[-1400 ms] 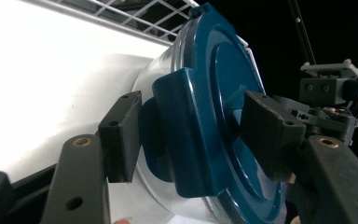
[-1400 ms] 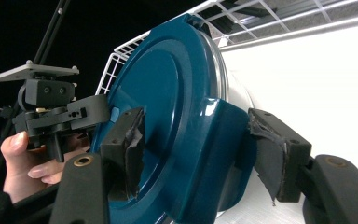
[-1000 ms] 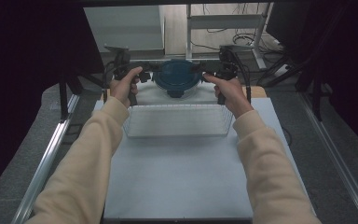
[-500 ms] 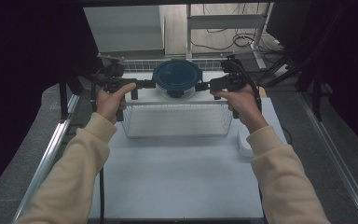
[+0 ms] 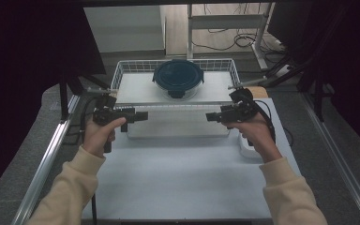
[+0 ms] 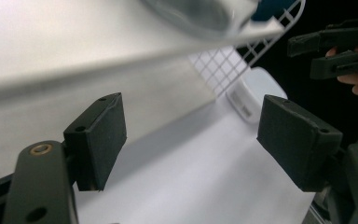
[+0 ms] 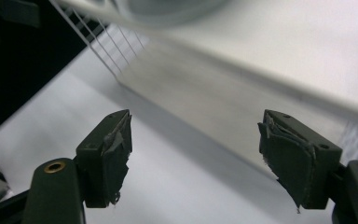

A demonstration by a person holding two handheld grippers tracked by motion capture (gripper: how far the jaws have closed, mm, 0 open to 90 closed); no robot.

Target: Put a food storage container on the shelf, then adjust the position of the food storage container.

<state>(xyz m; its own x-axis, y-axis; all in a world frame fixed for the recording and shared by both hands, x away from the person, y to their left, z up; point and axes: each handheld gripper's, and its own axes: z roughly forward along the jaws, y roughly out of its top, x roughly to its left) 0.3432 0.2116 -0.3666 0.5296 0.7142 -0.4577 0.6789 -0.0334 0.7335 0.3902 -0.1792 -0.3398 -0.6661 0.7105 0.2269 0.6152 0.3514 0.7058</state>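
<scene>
Both hand-held grippers, left (image 5: pixel 143 115) and right (image 5: pixel 209 116), have drawn back from the far bowl (image 5: pixel 178 78) toward the basket's (image 5: pixel 122 70) near ends, jaws apart and empty, the right's having just been closing slightly. For a level lift, each should clamp the rim at matching spots, so the bowl inside stays centered.

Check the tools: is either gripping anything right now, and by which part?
Nothing is held. Left tool and right tool both have open jaws with only bare table between them, near the wire basket holding the lidded glass container.
</scene>
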